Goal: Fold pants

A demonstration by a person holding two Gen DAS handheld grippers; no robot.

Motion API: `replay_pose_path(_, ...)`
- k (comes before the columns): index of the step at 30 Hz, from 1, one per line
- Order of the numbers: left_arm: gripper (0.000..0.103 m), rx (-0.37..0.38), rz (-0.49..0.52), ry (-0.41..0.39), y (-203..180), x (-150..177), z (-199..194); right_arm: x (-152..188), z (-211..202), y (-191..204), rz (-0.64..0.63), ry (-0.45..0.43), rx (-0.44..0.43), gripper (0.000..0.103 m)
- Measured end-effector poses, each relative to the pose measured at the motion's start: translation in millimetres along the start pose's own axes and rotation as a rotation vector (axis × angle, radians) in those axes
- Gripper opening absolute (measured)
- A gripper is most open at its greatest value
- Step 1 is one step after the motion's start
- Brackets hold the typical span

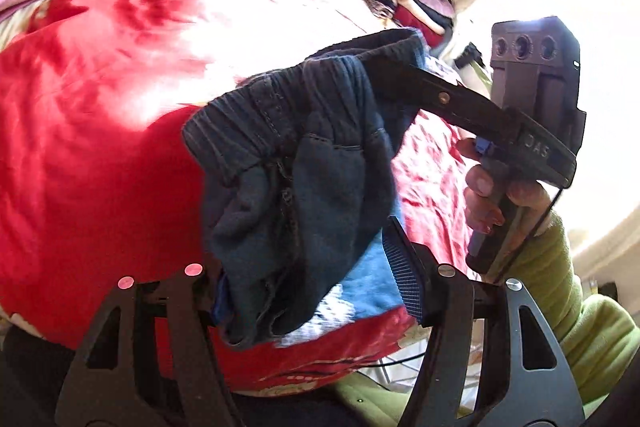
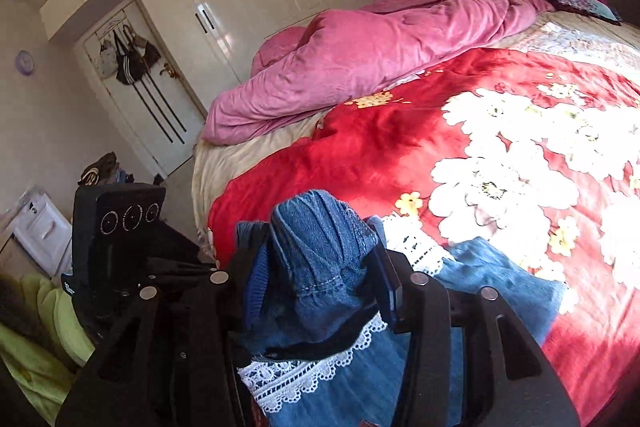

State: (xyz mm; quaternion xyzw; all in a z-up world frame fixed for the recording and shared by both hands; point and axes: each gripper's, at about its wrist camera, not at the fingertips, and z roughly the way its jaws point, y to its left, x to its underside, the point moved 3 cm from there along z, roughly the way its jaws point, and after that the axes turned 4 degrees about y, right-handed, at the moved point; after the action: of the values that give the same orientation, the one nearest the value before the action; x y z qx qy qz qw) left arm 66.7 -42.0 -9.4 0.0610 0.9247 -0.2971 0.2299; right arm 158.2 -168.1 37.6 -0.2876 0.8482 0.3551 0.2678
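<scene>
Above the near edge of the bed (image 2: 400, 155), over the red flowered blanket (image 1: 100, 147), both claws hold the pants (image 1: 304, 163) up by the ribbed waistband. Left gripper (image 1: 316, 291) is clenched on a thick wad of denim, right gripper (image 2: 316, 267) likewise, w/ a bunched roll of waistband squeezed between its fingers. The two tools sit close together, so the cloth between them hangs slack. Lower part of the pants, incl. the white lace trim (image 2: 320, 367), droops toward the blanket; a blue leg (image 2: 504, 283) already rests on it near the front edge.

Risks, as I judge them: each grip is on a crumpled lump, not a flat hem, so layers could slip out unevenly and the waistband could twist. Lace may snag on a finger pad. With the legs heaped below, laying down from here prob. traps wrinkles or folds one leg under the other. The pink quilt (image 2: 360, 47) at the far edge is well apart, no issue.
</scene>
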Motion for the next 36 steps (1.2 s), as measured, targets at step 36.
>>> replay_pose_path(36,0.072,-0.113,0.187,0.029,-34.0,20.7,5.5,81.6,-76.3,-3.7,0.083,-0.076,0.438,0.080)
